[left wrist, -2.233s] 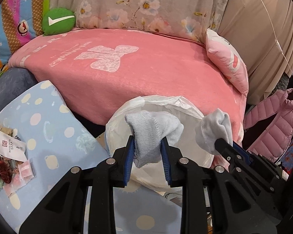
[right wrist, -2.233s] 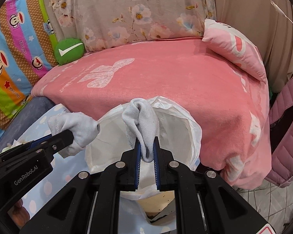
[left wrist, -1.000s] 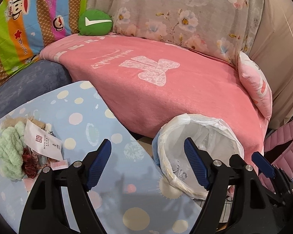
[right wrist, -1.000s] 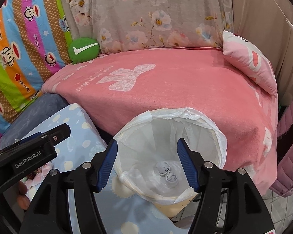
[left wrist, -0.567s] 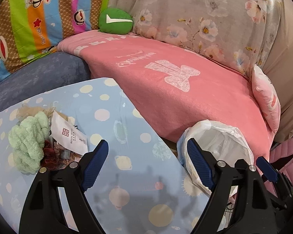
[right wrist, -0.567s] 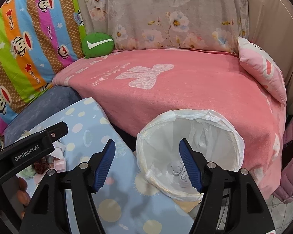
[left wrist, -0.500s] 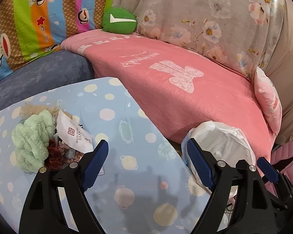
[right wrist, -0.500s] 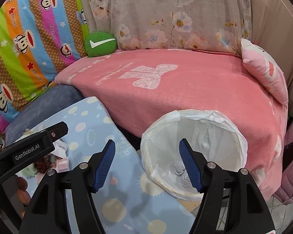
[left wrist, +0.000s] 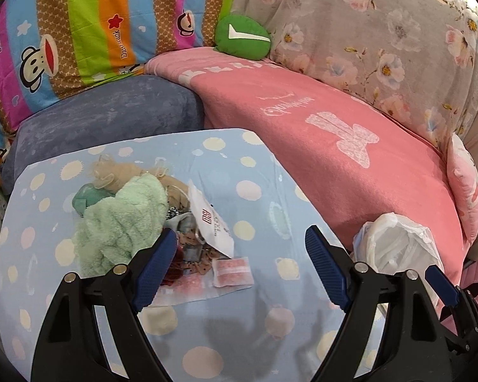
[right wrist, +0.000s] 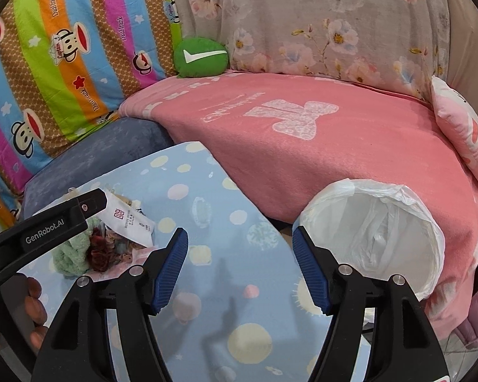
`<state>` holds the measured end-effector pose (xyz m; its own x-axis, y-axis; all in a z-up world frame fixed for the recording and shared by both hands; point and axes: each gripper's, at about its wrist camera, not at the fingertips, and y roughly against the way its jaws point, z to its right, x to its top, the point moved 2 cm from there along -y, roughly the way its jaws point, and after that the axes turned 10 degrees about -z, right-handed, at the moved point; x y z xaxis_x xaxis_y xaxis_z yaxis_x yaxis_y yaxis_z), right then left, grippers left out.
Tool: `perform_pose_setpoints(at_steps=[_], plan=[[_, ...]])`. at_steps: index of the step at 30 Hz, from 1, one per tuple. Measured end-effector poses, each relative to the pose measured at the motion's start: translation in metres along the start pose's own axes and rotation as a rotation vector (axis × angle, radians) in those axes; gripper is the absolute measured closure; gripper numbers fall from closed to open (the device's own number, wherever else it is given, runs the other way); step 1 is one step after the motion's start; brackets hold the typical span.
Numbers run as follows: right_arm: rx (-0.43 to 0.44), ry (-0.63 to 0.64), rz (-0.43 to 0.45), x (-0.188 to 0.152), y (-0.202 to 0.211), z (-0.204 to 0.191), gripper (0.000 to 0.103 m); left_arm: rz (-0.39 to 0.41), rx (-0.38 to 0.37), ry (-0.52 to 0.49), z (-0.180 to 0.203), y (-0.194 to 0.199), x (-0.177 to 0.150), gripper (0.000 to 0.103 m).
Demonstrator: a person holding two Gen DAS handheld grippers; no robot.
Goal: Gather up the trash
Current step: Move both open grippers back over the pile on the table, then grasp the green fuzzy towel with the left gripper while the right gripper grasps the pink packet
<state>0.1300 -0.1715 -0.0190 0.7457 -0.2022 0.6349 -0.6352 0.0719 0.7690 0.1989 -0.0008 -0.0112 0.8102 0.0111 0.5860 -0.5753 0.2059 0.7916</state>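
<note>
Left wrist view: left gripper with jaws wide apart and empty, over the trash pile on the dotted tabletop — risk of catching the green towel together with the small packet. Right wrist view: right gripper likewise spread and empty, lined bin just beside the table edge — open room ahead, sofa blanket close behind.

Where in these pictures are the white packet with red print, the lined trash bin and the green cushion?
white packet (left wrist: 211, 222): left wrist view, on its printed face.
lined trash bin (right wrist: 408, 197): right wrist view, on the liner over its far rim.
green cushion (right wrist: 201, 58): right wrist view, on its white tick mark.
</note>
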Motion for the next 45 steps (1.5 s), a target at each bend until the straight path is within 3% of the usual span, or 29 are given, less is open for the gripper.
perform_pose_setpoints(at_steps=[7,15,25,33,34,37,41,45], plan=[[0.033,0.047,-0.023,-0.002,-0.011,-0.041,0.037,-0.003,0.063,0.054,-0.046,-0.002,0.001,0.019],[0.057,0.092,-0.054,-0.005,-0.026,-0.082,0.037,-0.054,0.085,0.142,-0.106,-0.015,0.003,0.016],[0.051,0.103,-0.127,-0.016,-0.065,-0.108,0.037,-0.122,0.010,0.226,-0.148,-0.035,-0.004,0.016],[0.052,0.093,-0.182,-0.021,-0.097,-0.115,0.037,-0.151,-0.048,0.244,-0.157,-0.049,-0.005,0.017],[0.052,0.094,-0.187,-0.021,-0.100,-0.116,0.037,-0.154,-0.062,0.248,-0.157,-0.051,-0.005,0.020],[0.051,0.096,-0.205,-0.023,-0.113,-0.118,0.039,-0.177,-0.115,0.239,-0.156,-0.056,-0.005,0.050],[0.062,0.093,-0.242,-0.027,-0.129,-0.119,0.048,-0.184,-0.133,0.235,-0.159,-0.057,-0.008,0.086],[0.069,0.090,-0.277,-0.034,-0.143,-0.120,0.057,-0.154,-0.151,0.225,-0.159,-0.045,-0.007,0.090]])
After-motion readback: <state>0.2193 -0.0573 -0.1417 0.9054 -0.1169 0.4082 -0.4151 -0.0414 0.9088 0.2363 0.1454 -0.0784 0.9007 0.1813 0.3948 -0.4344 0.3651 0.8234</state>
